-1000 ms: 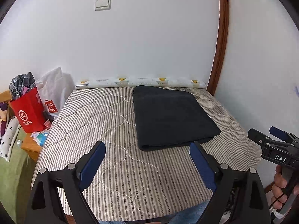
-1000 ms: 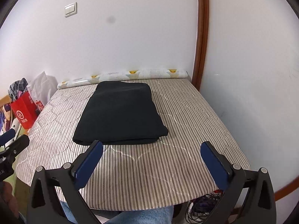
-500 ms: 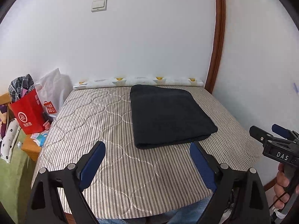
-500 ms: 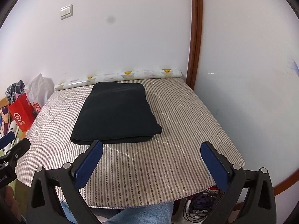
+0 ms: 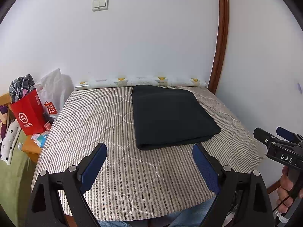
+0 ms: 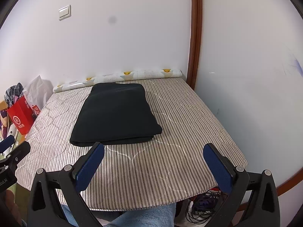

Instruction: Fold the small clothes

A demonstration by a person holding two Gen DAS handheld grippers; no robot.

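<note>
Black knit cloth [image 5: 170, 113], folded rectangular, lies on striped quilted mattress [image 5: 98, 124].

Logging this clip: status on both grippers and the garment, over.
Left gripper open, empty. Right gripper open, empty, short of the cloth. Dark garment folded flat on striped mattress, untouched. Nothing in the way.

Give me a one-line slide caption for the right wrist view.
Open right gripper hovers short of a folded black garment lying on the striped mattress.
</note>
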